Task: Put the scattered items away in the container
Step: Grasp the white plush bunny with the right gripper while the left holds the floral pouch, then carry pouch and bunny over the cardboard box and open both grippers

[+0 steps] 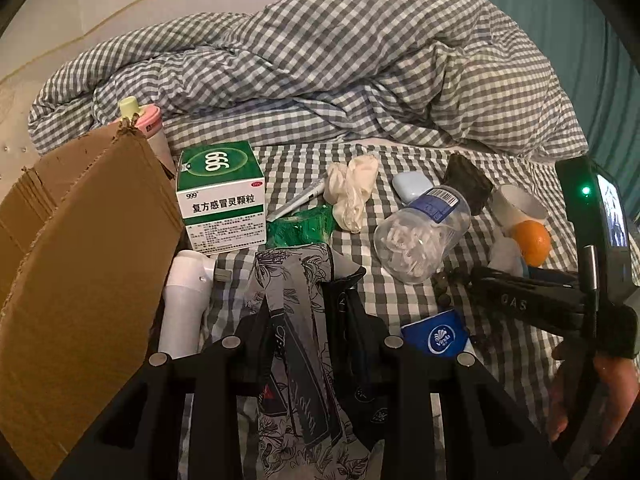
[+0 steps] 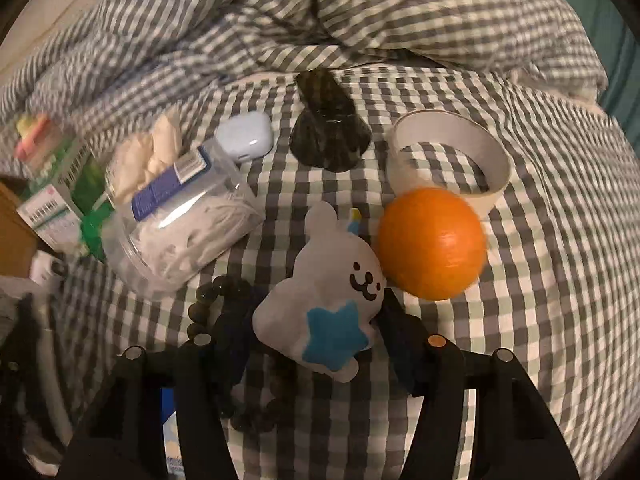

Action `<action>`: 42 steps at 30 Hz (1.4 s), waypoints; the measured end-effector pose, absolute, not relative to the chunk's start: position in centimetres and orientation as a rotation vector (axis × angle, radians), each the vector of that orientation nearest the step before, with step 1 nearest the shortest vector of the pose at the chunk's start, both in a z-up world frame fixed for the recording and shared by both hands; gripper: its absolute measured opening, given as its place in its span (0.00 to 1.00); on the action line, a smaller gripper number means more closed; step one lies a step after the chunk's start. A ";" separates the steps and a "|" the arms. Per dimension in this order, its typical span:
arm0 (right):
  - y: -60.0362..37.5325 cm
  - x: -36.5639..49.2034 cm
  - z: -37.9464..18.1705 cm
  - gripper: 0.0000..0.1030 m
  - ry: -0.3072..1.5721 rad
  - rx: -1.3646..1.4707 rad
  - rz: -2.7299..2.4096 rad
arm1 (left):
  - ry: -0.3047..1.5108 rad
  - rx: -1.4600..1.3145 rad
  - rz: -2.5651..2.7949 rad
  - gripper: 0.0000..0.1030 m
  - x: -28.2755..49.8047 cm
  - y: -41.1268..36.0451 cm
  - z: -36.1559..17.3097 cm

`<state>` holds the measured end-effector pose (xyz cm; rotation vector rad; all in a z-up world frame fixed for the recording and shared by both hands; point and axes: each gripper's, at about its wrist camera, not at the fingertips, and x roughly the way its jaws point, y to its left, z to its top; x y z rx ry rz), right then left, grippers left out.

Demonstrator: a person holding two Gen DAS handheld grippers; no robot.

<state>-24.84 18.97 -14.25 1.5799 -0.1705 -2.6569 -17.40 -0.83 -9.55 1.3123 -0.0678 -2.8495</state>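
Note:
My left gripper (image 1: pixel 308 300) is shut on a grey floral-print pouch (image 1: pixel 296 344), held low over the bed beside the brown cardboard box (image 1: pixel 80 256) at the left. My right gripper (image 2: pixel 316 320) has its fingers on either side of a white plush rabbit with a blue star (image 2: pixel 324 304); whether it squeezes it I cannot tell. An orange (image 2: pixel 432 244) touches the plush on the right. In the left wrist view the right gripper (image 1: pixel 532 292) shows at the right, next to the orange (image 1: pixel 532 242).
On the checked sheet lie a green-and-white medicine box (image 1: pixel 220 196), a white tube (image 1: pixel 184 304), a clear jar (image 1: pixel 420 232), pale gloves (image 1: pixel 352 192), a pale blue earbud case (image 2: pixel 244 136), a dark stone (image 2: pixel 328 132), a tape roll (image 2: pixel 448 156), dark beads (image 2: pixel 216 300), a blue tissue pack (image 1: pixel 436 334). The rumpled duvet (image 1: pixel 320 72) fills the back.

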 end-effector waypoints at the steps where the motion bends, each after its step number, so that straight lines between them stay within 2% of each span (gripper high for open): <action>1: 19.2 -24.4 -13.9 0.56 -0.184 1.569 -2.662 | -0.069 1.315 -2.850 0.31 -17.4 -0.8 -9.6; 7: 19.5 -20.2 -8.9 0.56 -0.153 1.437 -2.713 | -0.080 1.302 -2.846 0.31 -17.0 -0.5 -9.0; 15: 20.3 -13.3 -1.4 0.56 -0.115 1.289 -2.778 | -0.091 1.154 -2.941 0.31 -13.0 1.3 -3.1; 29: 21.3 -4.3 2.0 0.56 -0.114 1.228 -2.836 | -0.136 1.095 -2.990 0.31 -5.1 3.2 1.4; 42: 18.1 -2.7 4.3 0.56 -0.034 1.183 -2.828 | -0.103 1.058 -2.985 0.32 -3.0 0.5 2.9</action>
